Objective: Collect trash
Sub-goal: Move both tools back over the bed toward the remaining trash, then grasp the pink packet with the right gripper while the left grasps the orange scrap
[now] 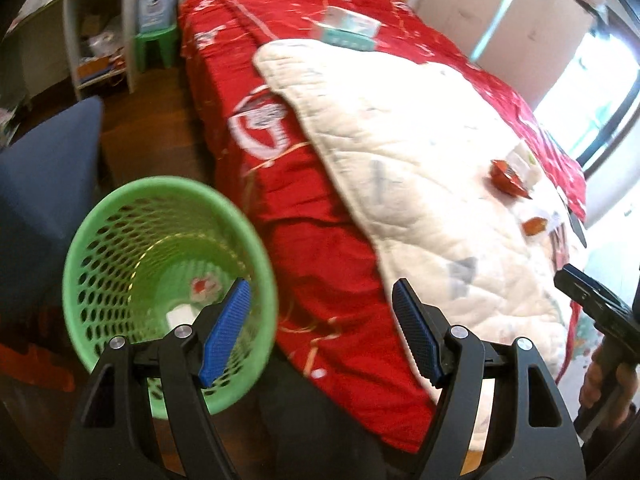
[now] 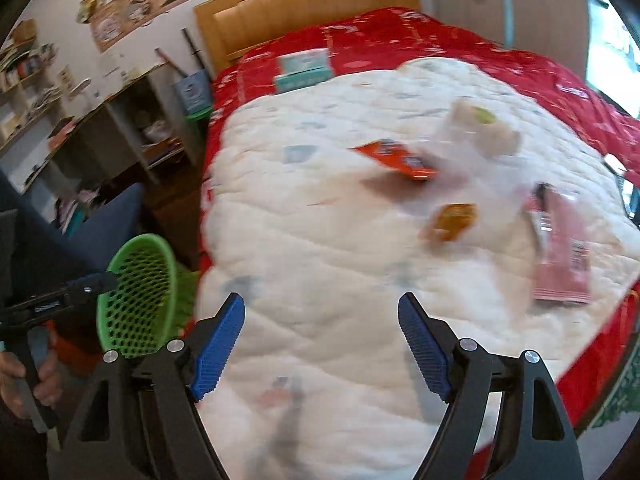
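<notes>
Blue-padded left tongs (image 1: 320, 332) hang released above the bed's edge, one pad overlapping the rim of the green basket (image 1: 120, 208) on the floor beside the bed; two pale scraps lie inside it, too blurred to identify. Right tongs (image 2: 322, 344) are likewise spread wide over the white quilt (image 2: 320, 248), gripping nothing. Farther out on the quilt lie an orange-brown wrapper (image 2: 452, 222), a pink packet (image 2: 560, 260), an orange packet (image 2: 396, 160) and a pale crumpled bag (image 2: 476, 132), all smeared by motion. Beyond, a teal box (image 2: 304, 68) rests on the red cover (image 2: 460, 40).
</notes>
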Available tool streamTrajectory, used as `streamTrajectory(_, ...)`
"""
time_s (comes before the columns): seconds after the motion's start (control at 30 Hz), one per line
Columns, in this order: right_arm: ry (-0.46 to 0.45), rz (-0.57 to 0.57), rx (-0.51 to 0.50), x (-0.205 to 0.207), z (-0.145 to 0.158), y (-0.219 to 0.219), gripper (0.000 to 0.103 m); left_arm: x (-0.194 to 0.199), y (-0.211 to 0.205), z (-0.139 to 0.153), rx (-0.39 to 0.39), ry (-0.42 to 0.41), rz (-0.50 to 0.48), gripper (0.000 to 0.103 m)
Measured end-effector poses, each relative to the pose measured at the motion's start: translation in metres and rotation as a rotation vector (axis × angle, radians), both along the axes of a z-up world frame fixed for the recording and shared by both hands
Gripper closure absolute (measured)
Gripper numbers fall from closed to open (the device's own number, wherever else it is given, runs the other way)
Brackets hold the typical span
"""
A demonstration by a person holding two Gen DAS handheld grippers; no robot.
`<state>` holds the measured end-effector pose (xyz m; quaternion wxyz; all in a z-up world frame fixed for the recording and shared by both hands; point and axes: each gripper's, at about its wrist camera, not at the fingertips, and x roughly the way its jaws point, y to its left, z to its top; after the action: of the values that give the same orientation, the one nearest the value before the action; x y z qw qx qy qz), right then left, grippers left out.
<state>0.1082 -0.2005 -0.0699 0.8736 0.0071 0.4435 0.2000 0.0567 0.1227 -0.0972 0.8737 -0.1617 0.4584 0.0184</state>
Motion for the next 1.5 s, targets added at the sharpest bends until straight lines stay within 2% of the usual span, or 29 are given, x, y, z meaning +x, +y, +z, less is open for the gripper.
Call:
streamTrajectory(0.47,-0.013,-0.223,-0.087,0.051,-0.010,-0.118,0.026,0.045,-0.094,0.017,0.008,-0.033,-0.204,0.031)
streamTrajectory(0.83,0.023,-0.272,-0.107,0.091,-0.027,-0.155,0.026,0.083,-0.163,0.023,0.028,-0.057,-0.352,0.031)
streamTrajectory(1.0,0.032,-0.261,-0.102,0.100,-0.033,-0.156,0.026,0.099,-0.193,0.024,0.032,-0.074,-0.430,0.039)
streamTrajectory(1.33,0.027,-0.258,-0.115,0.109,-0.038,-0.159,0.029,0.132,-0.248,0.011,0.041,-0.074,-0.594,0.065)
streamTrajectory(1.5,0.025,-0.251,-0.104,0.108,-0.038,-0.162,0.029,0.145,-0.262,0.000,0.060,-0.054,-0.623,0.070)
